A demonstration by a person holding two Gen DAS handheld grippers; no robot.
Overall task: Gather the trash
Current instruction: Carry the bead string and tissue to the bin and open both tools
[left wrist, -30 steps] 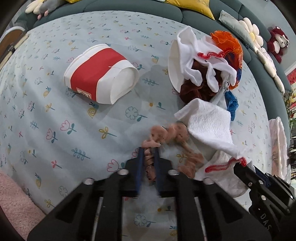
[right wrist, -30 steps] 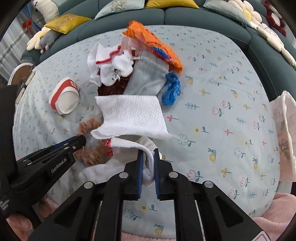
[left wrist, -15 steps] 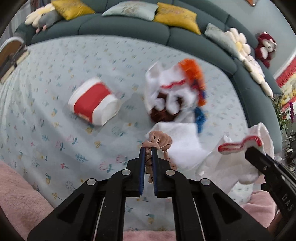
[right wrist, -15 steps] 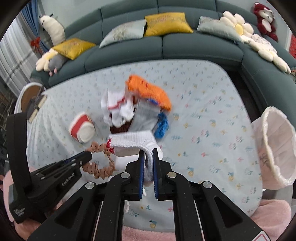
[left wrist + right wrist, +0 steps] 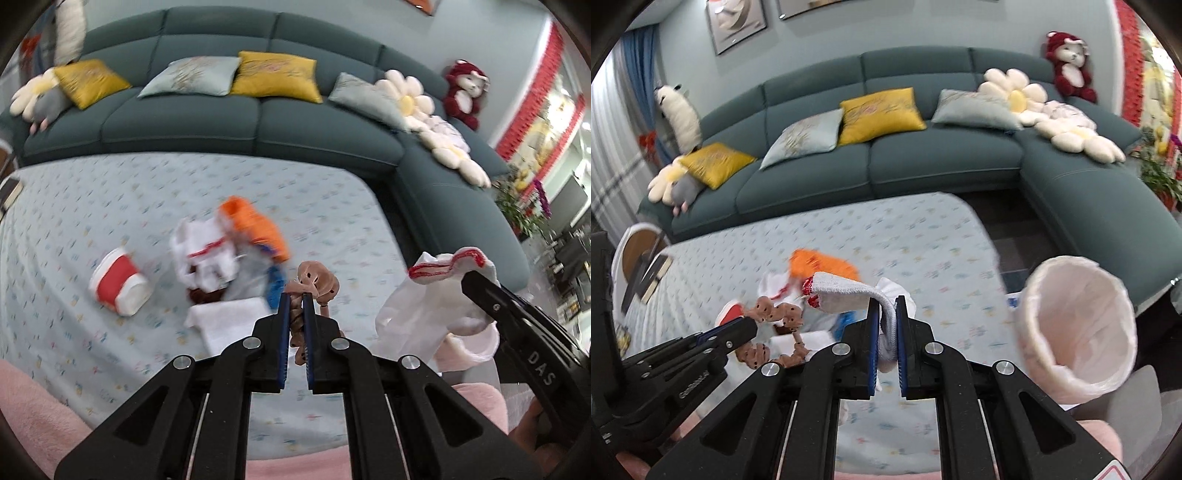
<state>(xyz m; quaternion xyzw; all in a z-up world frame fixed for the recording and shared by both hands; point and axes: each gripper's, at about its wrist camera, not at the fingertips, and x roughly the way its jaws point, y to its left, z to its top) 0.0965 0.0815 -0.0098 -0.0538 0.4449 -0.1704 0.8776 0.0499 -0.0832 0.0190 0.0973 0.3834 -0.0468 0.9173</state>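
My left gripper (image 5: 293,297) is shut on a brown dotted scrunchie (image 5: 316,280), which dangles above the floral tablecloth (image 5: 74,206). My right gripper (image 5: 887,301) is shut on a white sock with a red cuff (image 5: 846,295), also held in the air. In the right wrist view the left gripper (image 5: 748,326) and scrunchie (image 5: 775,314) show at the lower left. On the table lie a red-and-white paper cup (image 5: 118,286) on its side, a heap of white, orange and blue items (image 5: 229,251) and a white tissue (image 5: 229,321).
A bin lined with a pale bag (image 5: 1078,332) stands open at the right, beside the table's edge. A dark teal corner sofa (image 5: 923,158) with cushions and plush toys runs behind the table. Pink fabric (image 5: 33,406) fills the near edge.
Both grippers have risen well above the table, carrying the scrunchie and the sock with them. The white tissue that lay over them has stayed on the table. The sofa has come into view.
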